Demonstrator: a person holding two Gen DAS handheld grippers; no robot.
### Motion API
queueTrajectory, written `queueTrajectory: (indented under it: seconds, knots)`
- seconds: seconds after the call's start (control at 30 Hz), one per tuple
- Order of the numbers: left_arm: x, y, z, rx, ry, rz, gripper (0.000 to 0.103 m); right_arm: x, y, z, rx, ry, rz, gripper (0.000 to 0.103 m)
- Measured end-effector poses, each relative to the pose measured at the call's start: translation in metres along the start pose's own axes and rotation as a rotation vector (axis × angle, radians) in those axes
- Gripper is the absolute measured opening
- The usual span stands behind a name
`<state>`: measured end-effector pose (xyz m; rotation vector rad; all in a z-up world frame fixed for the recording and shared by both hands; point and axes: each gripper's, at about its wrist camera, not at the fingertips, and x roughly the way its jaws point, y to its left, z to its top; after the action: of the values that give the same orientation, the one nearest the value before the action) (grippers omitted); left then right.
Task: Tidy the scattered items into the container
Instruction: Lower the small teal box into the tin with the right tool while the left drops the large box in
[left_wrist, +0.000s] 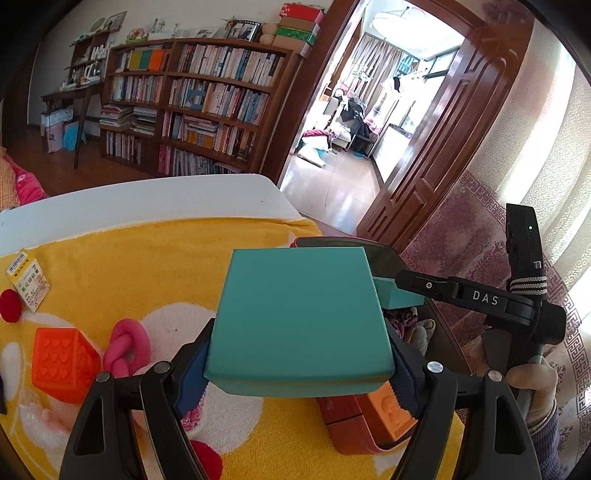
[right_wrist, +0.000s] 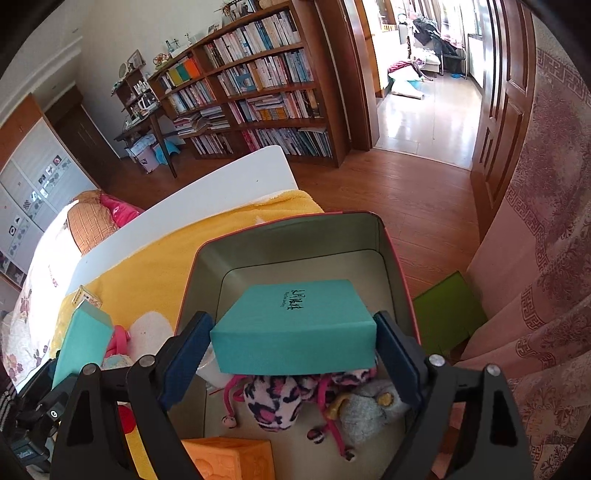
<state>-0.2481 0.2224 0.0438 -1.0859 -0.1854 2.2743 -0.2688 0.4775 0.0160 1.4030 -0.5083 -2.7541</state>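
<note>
Holding a teal box in my left gripper; both blue pads press its sides, jaws set wide and clamped on it. This box sits above the yellow towel, near the red container's edge.

My right gripper has a second teal box with dark lettering between its pads, over the open container. Left pad meets the box side. At the right pad I cannot tell contact from a thin gap, so grip not confirmed.

Already inside the container: a pink-and-black spotted plush, a grey plush, an orange block.

Loose on the towel, left wrist view: red-orange heart-embossed cube, pink knotted toy, small yellow carton, red ball.

A gloved hand grips the right tool's handle.
</note>
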Motion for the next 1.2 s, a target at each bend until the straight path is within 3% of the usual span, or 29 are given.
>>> queueTrajectory:
  seconds: [0.13,0.33,0.5,0.73,1.0,1.2]
  knots:
    - [0.021,-0.015,0.016,0.004,0.035,-0.055,0.082,-0.026,-0.009,-0.006,0.044,-0.063,0.058,0.090]
    - [0.055,-0.042,0.039,0.018,0.086,-0.115,0.082,-0.060,-0.023,-0.019,0.078,-0.136,0.069,0.091]
    - [0.083,-0.056,0.051,0.050,0.099,-0.086,0.082,-0.074,-0.031,-0.030,0.093,-0.168,0.059,0.091]
    - [0.121,-0.049,0.037,0.010,0.199,-0.089,0.082,-0.080,-0.034,-0.037,0.103,-0.187,0.047,0.091]
    - [0.098,-0.043,0.033,-0.006,0.158,-0.105,0.082,-0.080,-0.030,-0.044,0.112,-0.194,0.061,0.091]
    - [0.060,-0.024,0.028,-0.041,0.101,-0.072,0.082,-0.079,-0.024,-0.052,0.114,-0.199,0.082,0.091]
